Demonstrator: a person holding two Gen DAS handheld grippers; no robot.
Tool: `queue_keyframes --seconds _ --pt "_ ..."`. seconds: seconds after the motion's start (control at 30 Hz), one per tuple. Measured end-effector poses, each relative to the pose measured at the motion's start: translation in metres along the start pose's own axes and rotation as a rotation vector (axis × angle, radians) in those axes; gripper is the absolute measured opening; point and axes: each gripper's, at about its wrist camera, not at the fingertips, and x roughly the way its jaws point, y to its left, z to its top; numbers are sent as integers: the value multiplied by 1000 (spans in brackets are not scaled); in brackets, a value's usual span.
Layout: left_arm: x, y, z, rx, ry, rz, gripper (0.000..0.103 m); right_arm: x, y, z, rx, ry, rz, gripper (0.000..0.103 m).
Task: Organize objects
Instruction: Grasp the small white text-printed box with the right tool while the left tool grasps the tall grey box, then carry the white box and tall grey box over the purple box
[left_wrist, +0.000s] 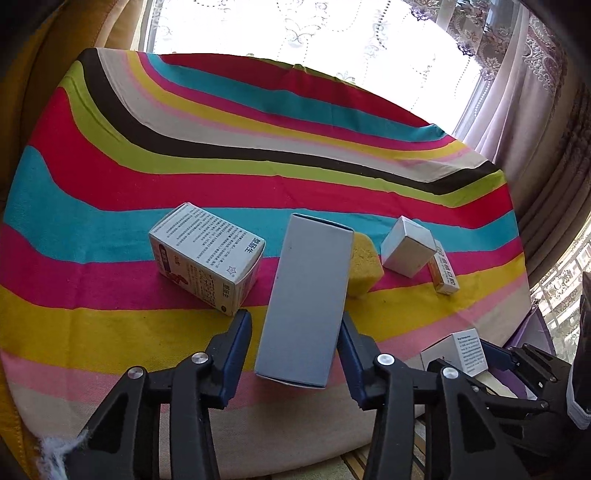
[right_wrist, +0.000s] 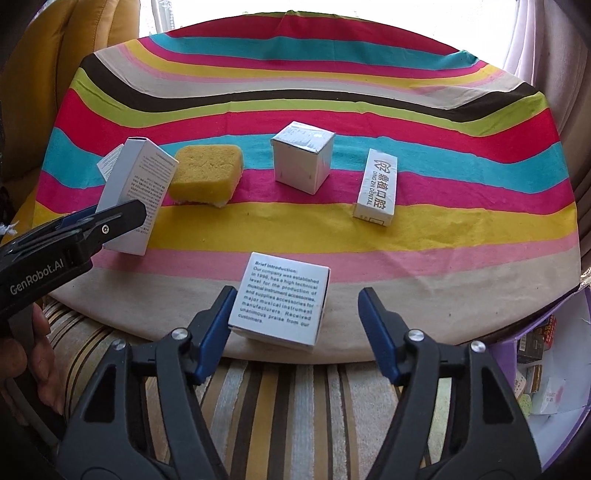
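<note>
A striped cloth in bright bands covers the bench, with sunlit lace curtains behind it. At far left in the left wrist view lies a printed carton on its side, just beside the left hand-held gripper. That gripper's blue pads stand either side of a tall gray box; the right pad touches the box's edge, while a thin gap shows at the left pad, so whether it actually grips cannot be told. The box tilts, its far end over a yellow sponge behind it. Further right sit a small white cube box and, touching its right side, a narrow orange-and-white pack. In the right wrist view the same order runs across the cloth: the left hand-held gripper at the tall box, the sponge next to it, the cube box at centre and, apart from it here, the narrow pack marked "Ding Zhi Dental". Nearest the camera, the right hand-held gripper is spread wide around a white box with English print; the left pad is at the box's side, the right pad well clear. That box sits at the cloth's near edge, above a striped cushion. At far right a purple bin holds small packets.
</note>
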Motion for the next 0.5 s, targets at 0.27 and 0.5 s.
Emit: queue_keyframes --seconds 0.27,0.5 --pt "-5 -4 -3 13 -31 4 37 11 0 0 0 25 6 46" --pt "-19 -8 -11 3 -86 -6 37 7 0 -6 2 6 19 46"
